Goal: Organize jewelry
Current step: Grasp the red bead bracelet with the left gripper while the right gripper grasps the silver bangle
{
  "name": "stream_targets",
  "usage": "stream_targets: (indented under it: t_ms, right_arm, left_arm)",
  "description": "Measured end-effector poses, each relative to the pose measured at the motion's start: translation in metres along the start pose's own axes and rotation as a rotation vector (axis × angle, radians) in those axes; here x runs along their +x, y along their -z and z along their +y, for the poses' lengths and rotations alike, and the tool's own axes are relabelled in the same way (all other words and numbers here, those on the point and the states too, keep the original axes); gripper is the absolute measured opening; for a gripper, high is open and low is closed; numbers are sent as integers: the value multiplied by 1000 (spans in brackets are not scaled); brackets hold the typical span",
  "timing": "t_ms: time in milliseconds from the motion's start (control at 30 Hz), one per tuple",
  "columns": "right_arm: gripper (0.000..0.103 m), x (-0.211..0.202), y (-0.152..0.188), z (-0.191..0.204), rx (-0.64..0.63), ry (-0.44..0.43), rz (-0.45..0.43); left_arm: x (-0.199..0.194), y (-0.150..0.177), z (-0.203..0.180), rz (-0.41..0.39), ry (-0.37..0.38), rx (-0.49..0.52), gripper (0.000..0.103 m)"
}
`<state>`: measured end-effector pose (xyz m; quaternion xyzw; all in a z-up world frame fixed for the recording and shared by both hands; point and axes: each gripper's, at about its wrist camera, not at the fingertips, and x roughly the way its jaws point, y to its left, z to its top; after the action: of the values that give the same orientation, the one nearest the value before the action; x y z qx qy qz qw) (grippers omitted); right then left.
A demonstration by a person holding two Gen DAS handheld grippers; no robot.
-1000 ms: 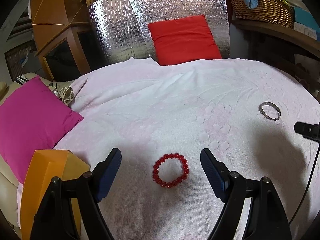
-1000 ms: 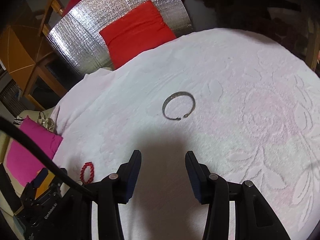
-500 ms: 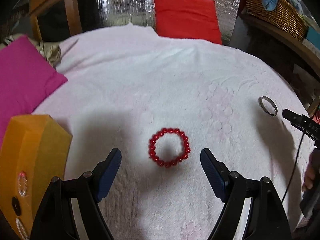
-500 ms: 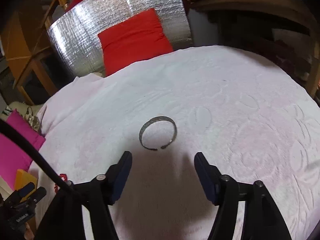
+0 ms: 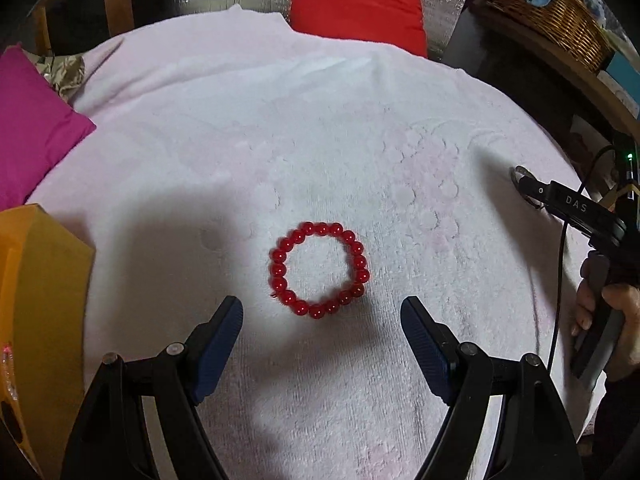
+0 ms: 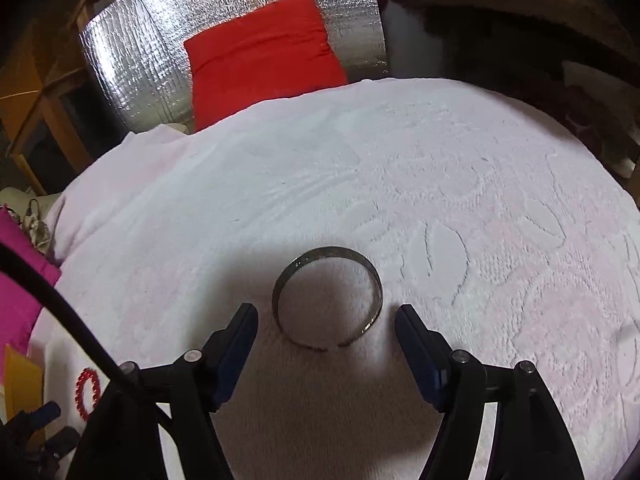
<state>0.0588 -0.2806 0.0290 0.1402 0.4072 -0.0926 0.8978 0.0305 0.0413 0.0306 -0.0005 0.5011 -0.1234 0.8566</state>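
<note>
Left gripper (image 5: 321, 312): fingers spread wide, empty; the red bead bracelet (image 5: 319, 268) now sits closer, just beyond the tips, than a second ago.
Right gripper (image 6: 326, 320): fingers parted, holding nothing; the silver bangle (image 6: 327, 297) has come between the tips, touching neither.
White towel (image 5: 320, 128): carries both pieces, well apart.
Left view only: orange box (image 5: 40, 300) at near left, person's hand (image 5: 616, 320) on the right handle.
Right view only: the bangle's gap faces near.

Left gripper (image 5: 321, 322) low, jaws spread wide. Right gripper (image 6: 326, 326) low, jaws spread wide.
</note>
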Motion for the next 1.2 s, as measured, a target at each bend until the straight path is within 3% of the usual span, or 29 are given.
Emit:
stream_targets:
  t_ms: [200, 467, 500, 567, 700, 767, 867, 1133, 1167, 1200]
  right_arm:
    - [63, 6, -2, 6, -37, 69, -1]
    - [62, 4, -3, 2, -26, 50, -7]
    - [62, 3, -3, 1, -23, 45, -9]
    - [62, 0, -2, 0, -18, 37, -10]
    - [62, -6, 1, 0, -30, 29, -9]
    - [62, -9, 2, 0, -28, 16, -5]
    - [62, -14, 3, 0, -29, -7, -2]
    - [62, -38, 4, 1, -23, -89, -17]
    - [62, -42, 4, 2, -24, -102, -21]
    - [62, -45, 5, 2, -24, -112, -23]
  left_arm:
    - [17, -6, -2, 10, -2, -8, 82]
    - [26, -11, -7, -36, 12, 3, 80]
    - [25, -10, -6, -40, 15, 2, 77]
    - [27, -11, -8, -42, 11, 4, 56]
    - [28, -11, -8, -39, 43, -1, 40]
    - [28, -11, -10, -38, 65, -1, 24]
    - [27, -11, -14, -40, 65, 10, 19]
    - [16, -10, -17, -54, 60, 4, 18]
    - [14, -9, -20, -59, 62, 1, 16]
    - [9, -10, -22, -67, 65, -1, 7]
